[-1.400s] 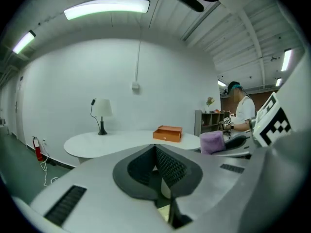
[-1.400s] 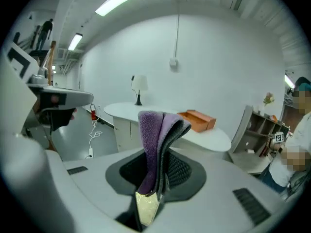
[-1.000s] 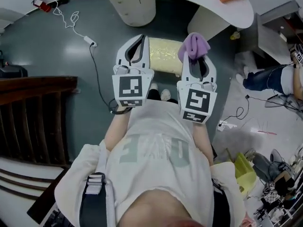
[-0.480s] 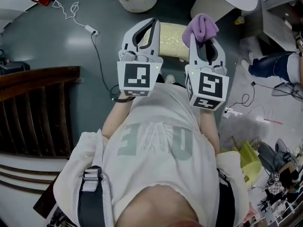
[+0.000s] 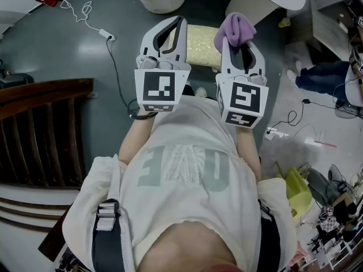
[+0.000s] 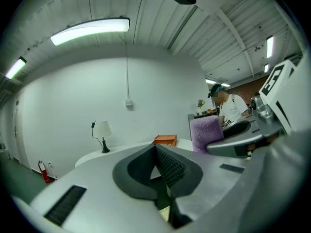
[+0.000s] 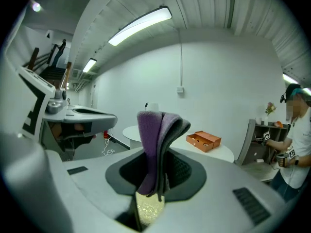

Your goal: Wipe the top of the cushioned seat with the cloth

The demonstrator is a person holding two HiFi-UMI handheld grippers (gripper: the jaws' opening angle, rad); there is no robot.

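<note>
One cloth (image 5: 236,27), slightly further left

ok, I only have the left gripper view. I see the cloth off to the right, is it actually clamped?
Observer: Yes. The right gripper view shows the right gripper shut on the folded cloth.
Operator: Where's the seat?
Observer: In the head view, the yellow seat lies below, between the left gripper and the right one.
Operator: Cloth on it?
Observer: Can't tell contact. In the head view the cloth overlaps the seat's right end.
</note>
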